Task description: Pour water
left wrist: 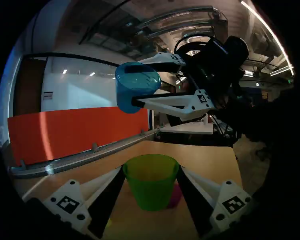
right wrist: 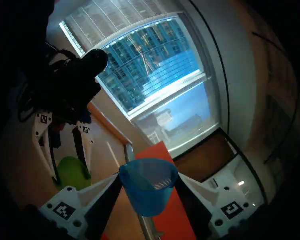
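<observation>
A green cup (left wrist: 151, 186) stands low in the left gripper view, and my left gripper (left wrist: 151, 188) is shut on its sides just above the wooden table (left wrist: 208, 156). Above and beyond it hangs a blue cup (left wrist: 136, 86), held by my right gripper (left wrist: 144, 82) with one finger above the other, so the cup leans. In the right gripper view the blue cup (right wrist: 149, 186) sits between my fingers with its mouth towards me; I cannot tell whether it holds water. The left gripper (right wrist: 71, 176) with the green cup (right wrist: 72, 172) shows lower left. I see no stream of water.
A small pink thing (left wrist: 175, 196) lies on the table behind the green cup. An orange wall panel (left wrist: 70, 132) and a rail run along the table's far left edge. A large window (right wrist: 162, 80) shows beyond the right gripper. The hand on the right gripper (left wrist: 222, 60) is dark.
</observation>
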